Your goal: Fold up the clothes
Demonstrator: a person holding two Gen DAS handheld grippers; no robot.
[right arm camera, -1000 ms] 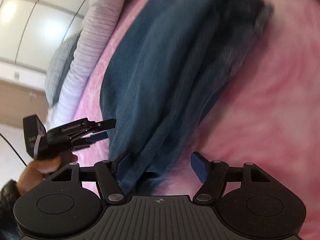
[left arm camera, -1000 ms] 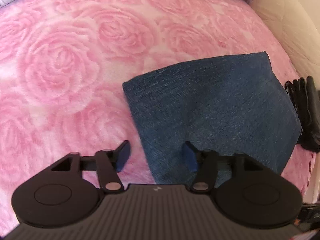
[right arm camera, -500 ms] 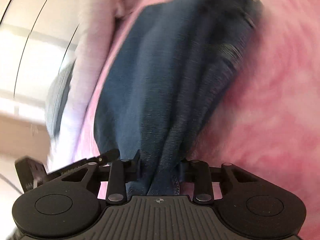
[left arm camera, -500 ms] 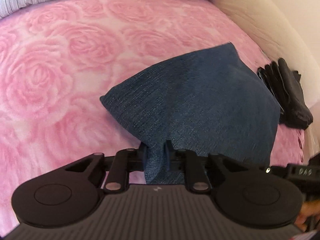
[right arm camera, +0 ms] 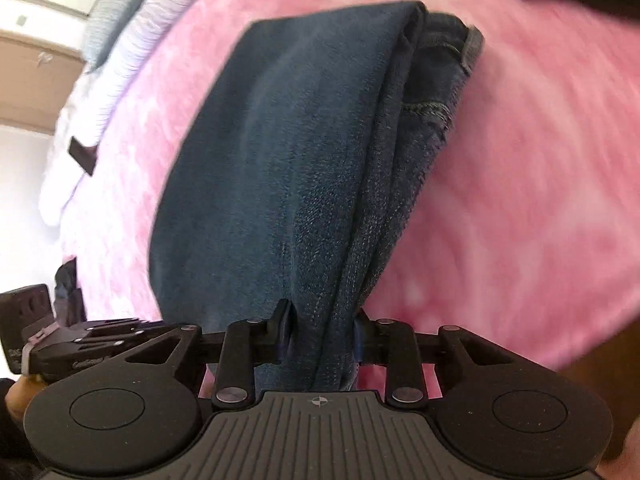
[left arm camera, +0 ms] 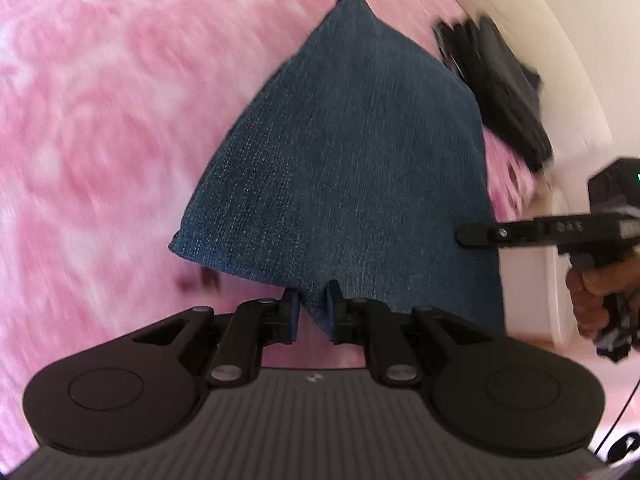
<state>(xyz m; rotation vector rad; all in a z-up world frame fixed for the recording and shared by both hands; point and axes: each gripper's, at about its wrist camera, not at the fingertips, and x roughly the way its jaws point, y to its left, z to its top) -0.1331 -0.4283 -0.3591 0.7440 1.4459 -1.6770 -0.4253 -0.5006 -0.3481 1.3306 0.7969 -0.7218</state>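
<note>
Folded dark blue jeans lie on a pink rose-patterned blanket, with their near edge lifted. My left gripper is shut on the near corner of the jeans. In the right wrist view my right gripper is shut on a bunched stack of layers at the other near corner of the jeans; waistband seams show at the far end. The right gripper also shows at the right of the left wrist view, and the left gripper at the lower left of the right wrist view.
A black garment lies on the blanket just beyond the jeans, by the cream bed edge. Striped pillows lie at the far side of the bed. A small black object rests near them.
Both grippers went from open to shut on the near edge of the jeans and have lifted it. The views tilted and the jeans now hang toward the grippers.
</note>
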